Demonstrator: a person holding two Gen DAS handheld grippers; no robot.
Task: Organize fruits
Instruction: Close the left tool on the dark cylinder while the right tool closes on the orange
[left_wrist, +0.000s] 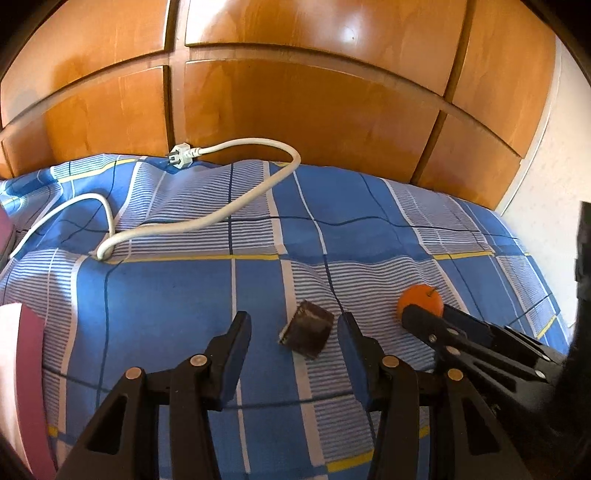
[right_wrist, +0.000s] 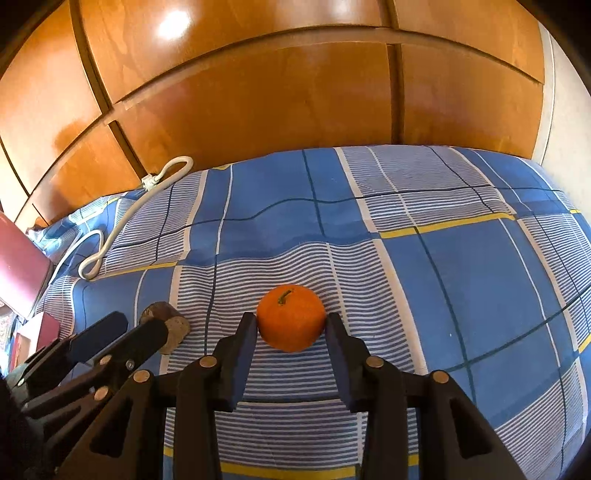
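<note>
An orange with a short green stem sits on the blue checked bedspread. My right gripper is open, its fingertips close on either side of the fruit. In the left wrist view the same orange shows behind the right gripper. A small dark brown chunk lies on the cover to the left of the orange; what it is I cannot tell. My left gripper is open around it, with a gap on each side. The right wrist view shows the left gripper in front of the chunk.
A white power cord with its plug loops over the far left of the bed. Wooden panelled doors rise behind the bed. A maroon and pink flat object lies at the left edge. A white wall stands at the right.
</note>
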